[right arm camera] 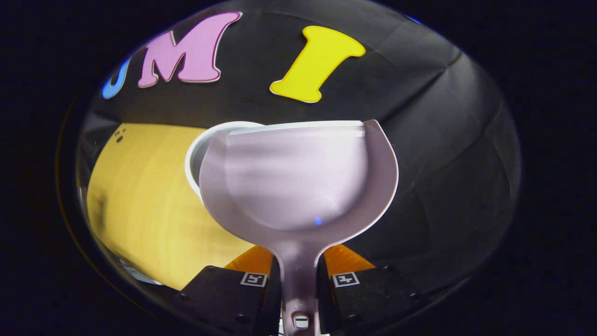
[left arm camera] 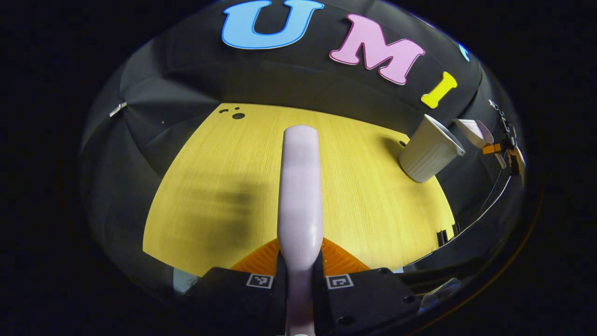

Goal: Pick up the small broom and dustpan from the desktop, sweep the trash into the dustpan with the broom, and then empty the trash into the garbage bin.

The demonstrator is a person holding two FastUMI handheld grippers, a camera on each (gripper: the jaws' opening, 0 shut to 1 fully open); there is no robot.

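My left gripper (left arm camera: 300,255) is shut on the pale lilac small broom (left arm camera: 299,186), which points forward over the yellow desktop (left arm camera: 224,186); its bristles are hidden. My right gripper (right arm camera: 298,262) is shut on the handle of the matching lilac dustpan (right arm camera: 298,182). The pan looks bare inside and is held up in front of the white garbage bin, whose rim (right arm camera: 198,147) peeks out behind its left edge. In the left gripper view the ribbed white garbage bin (left arm camera: 428,151) stands at the desk's far right, with the dustpan (left arm camera: 473,130) and the right gripper (left arm camera: 503,150) just beyond it.
The desktop's far edge meets the black cloth wall. A few small dark holes (left arm camera: 237,115) mark the far left corner of the desk. The desk's right edge (left arm camera: 447,233) drops off near the bin.
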